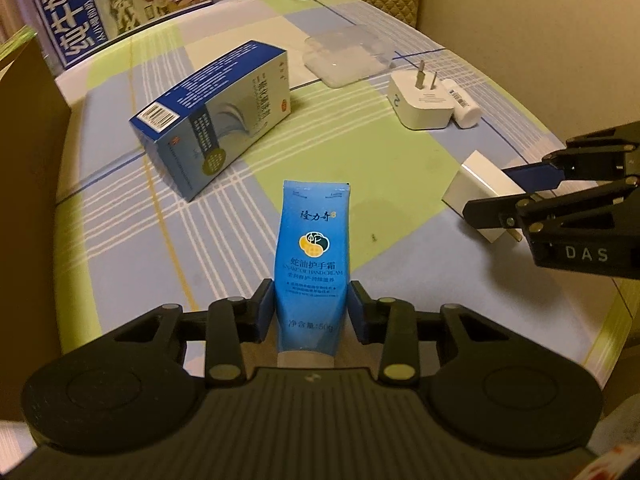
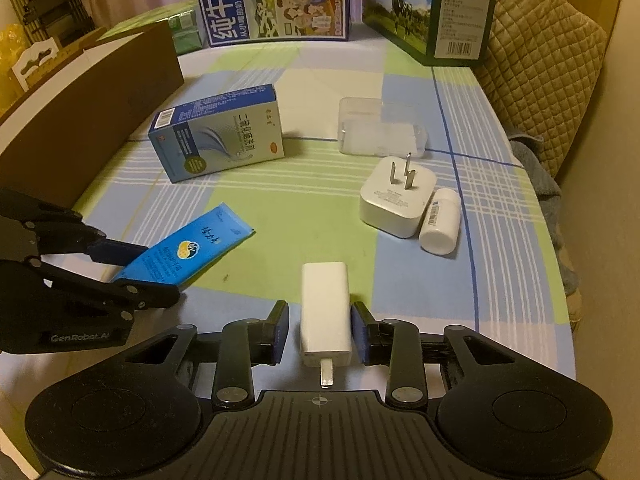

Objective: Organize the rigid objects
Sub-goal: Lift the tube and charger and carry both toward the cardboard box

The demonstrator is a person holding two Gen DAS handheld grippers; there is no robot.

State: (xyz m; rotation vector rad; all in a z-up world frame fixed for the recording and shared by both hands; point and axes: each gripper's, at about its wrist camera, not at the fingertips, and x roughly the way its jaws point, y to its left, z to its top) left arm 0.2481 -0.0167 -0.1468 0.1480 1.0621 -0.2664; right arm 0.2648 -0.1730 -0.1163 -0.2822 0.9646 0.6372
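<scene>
A blue hand cream tube (image 1: 310,256) lies on the checked tablecloth, running away from my left gripper (image 1: 312,310). The tube sits between the jaws: one pad rests against its side and a thin dark gap shows at the other, with no pinch in it. A white charger (image 2: 325,308) lies flat, its prong toward the camera, between the jaws of my right gripper (image 2: 320,334). Its pads stand a little off the charger's sides. Each gripper appears in the other's view, the right gripper (image 1: 486,196) and the left gripper (image 2: 148,274).
A blue medicine box (image 1: 212,120), a clear plastic case (image 1: 344,58), a white plug adapter (image 1: 420,98) and a small white bottle (image 1: 464,102) lie farther back. Milk cartons (image 2: 276,0) stand at the far edge. A brown board (image 2: 92,112) borders the left side.
</scene>
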